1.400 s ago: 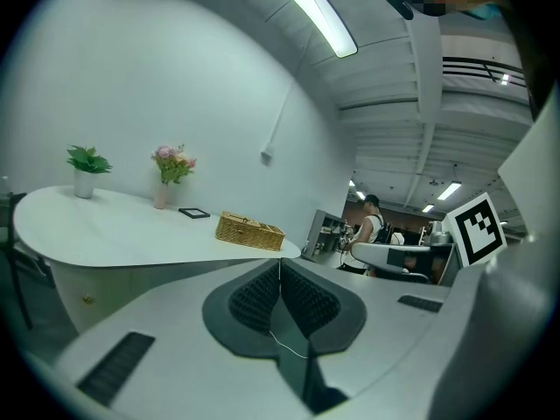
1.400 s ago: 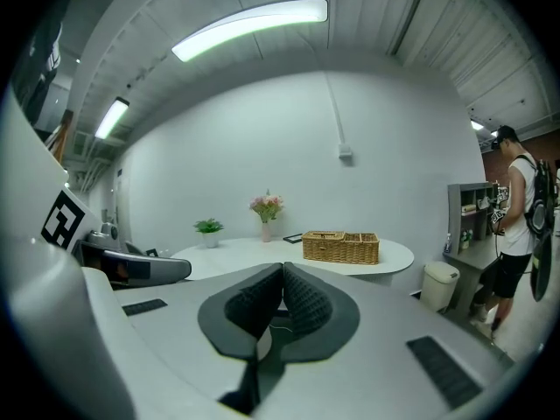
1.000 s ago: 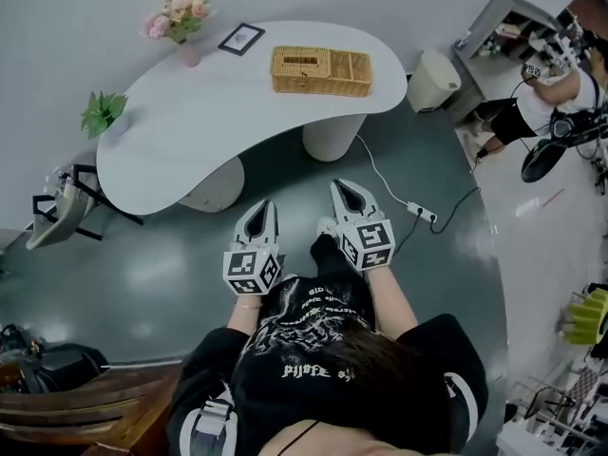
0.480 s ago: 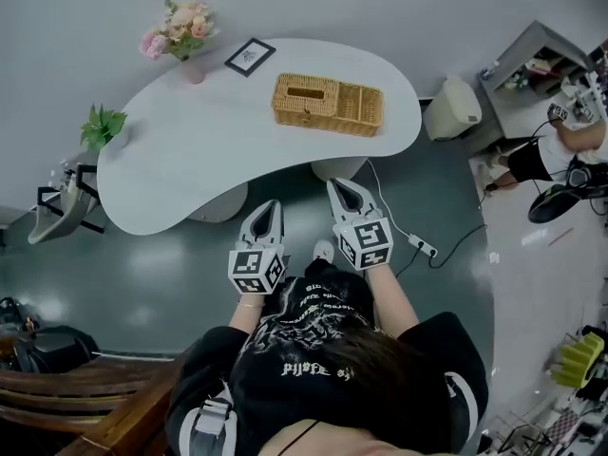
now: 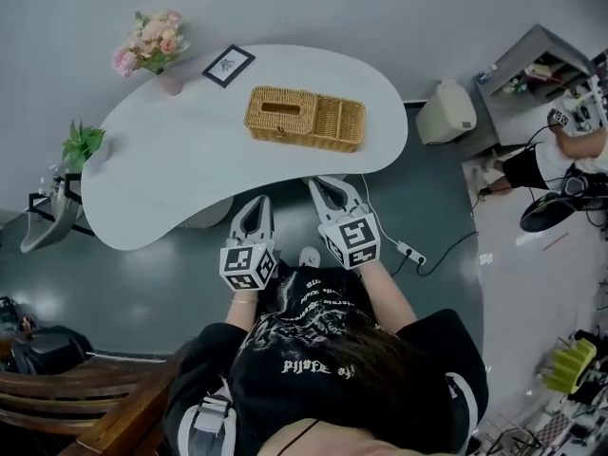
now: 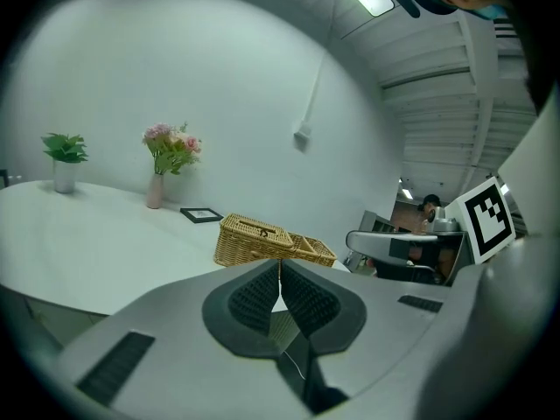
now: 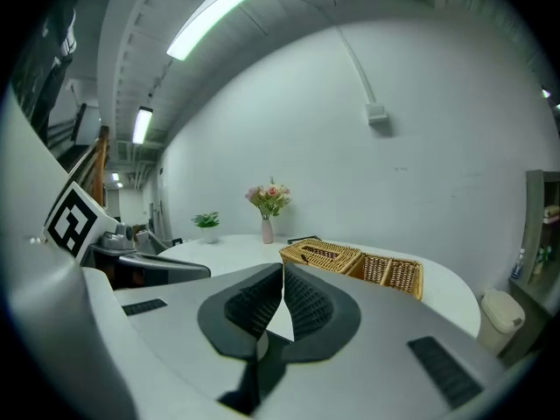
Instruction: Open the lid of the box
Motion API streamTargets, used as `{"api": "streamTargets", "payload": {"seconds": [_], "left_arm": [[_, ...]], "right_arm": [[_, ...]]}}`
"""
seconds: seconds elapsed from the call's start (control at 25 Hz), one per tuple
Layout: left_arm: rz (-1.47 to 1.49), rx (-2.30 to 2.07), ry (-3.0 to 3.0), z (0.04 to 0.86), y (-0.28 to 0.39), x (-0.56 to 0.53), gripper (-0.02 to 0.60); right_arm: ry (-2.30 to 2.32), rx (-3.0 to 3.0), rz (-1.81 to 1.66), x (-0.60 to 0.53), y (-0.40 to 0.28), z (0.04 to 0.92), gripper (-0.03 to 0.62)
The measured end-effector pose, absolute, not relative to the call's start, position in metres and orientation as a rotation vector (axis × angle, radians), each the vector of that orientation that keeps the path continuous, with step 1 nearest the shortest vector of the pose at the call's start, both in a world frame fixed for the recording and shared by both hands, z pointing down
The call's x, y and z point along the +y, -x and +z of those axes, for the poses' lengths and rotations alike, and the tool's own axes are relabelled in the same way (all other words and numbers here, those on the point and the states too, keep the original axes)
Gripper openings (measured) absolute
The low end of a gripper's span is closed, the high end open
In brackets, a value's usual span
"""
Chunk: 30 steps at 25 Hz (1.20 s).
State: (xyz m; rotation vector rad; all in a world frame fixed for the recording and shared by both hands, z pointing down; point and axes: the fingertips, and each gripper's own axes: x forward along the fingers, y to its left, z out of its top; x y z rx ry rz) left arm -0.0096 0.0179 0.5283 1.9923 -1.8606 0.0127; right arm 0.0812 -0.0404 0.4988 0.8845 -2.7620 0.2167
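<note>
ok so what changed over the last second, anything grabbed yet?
The person stepped closer to the table. The left gripper and right gripper moved forward and now reach its near edge in the head view. Nothing was taken hold of or let go. Unchanged: both pairs of jaws shut and empty, and the wicker box on the table, untouched, with its lid closed.

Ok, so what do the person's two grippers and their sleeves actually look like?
Both the left gripper and the right gripper have pale grey, wedge-shaped shells tapering to a point, with dark ribbed pads inside. Each carries a white cube printed with black square markers. The person wears a black short-sleeved top with white lettering.
</note>
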Motion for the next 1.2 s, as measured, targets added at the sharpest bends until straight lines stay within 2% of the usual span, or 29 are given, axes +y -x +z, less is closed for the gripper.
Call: {"api": "streamTargets", "payload": {"seconds": [0.48, 0.96, 1.04, 1.2], "left_arm": [[0.005, -1.889, -1.990, 0.526, 0.048, -0.035, 0.025], [0.109, -1.793, -2.103, 0.530, 0.098, -0.115, 0.025], [0.121, -1.775, -2.111, 0.533, 0.107, -0.125, 0.025], [0.119, -1.753, -2.134, 0.533, 0.122, -0.145, 0.025]], "right_arm": [[-0.863, -2.731, 0.233, -0.075, -0.058, 0.514, 0.028], [-0.912, -2.622, 0.225, -0.133, -0.003, 0.526, 0.031], [-0.885, -2.592, 0.194, -0.141, 0.010, 0.527, 0.078], [-0.826, -2.518, 0.065, -0.153, 0.030, 0.530, 0.086]]}}
